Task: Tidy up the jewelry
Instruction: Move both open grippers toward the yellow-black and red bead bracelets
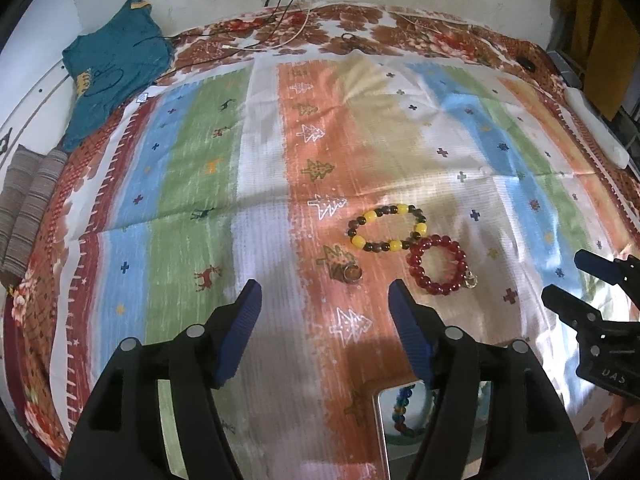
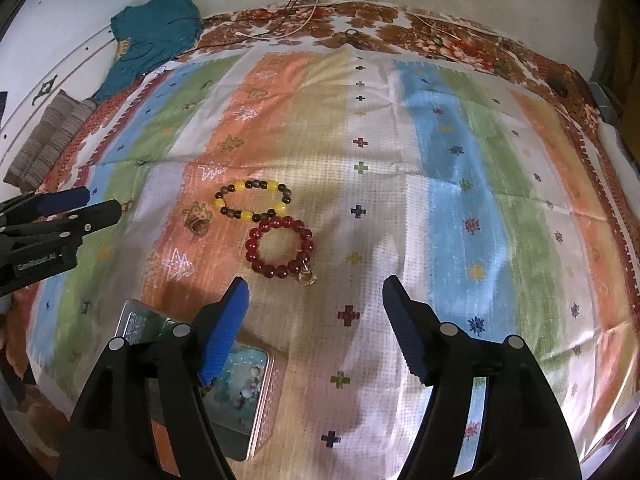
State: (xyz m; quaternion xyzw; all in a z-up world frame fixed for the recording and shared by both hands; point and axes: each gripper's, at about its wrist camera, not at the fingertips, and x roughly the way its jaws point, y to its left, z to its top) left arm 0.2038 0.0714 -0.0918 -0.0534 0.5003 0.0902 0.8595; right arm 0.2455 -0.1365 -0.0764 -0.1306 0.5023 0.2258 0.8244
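A yellow and brown bead bracelet (image 1: 386, 227) (image 2: 253, 199) lies on the striped cloth. A red bead bracelet with a small charm (image 1: 438, 265) (image 2: 280, 253) touches it. A ring (image 1: 351, 273) (image 2: 198, 225) lies to their left. An open metal tin (image 1: 404, 420) (image 2: 236, 384) with a beaded bracelet inside sits nearest me. My left gripper (image 1: 324, 286) is open and empty, short of the ring. My right gripper (image 2: 314, 282) is open and empty, just short of the red bracelet; it also shows in the left wrist view (image 1: 568, 276).
A teal garment (image 1: 116, 68) (image 2: 156, 32) and a folded striped cloth (image 1: 28, 200) (image 2: 52, 136) lie at the far left. Cables (image 1: 288, 12) run along the far edge by the wall. A white object (image 1: 596, 128) lies at the right edge.
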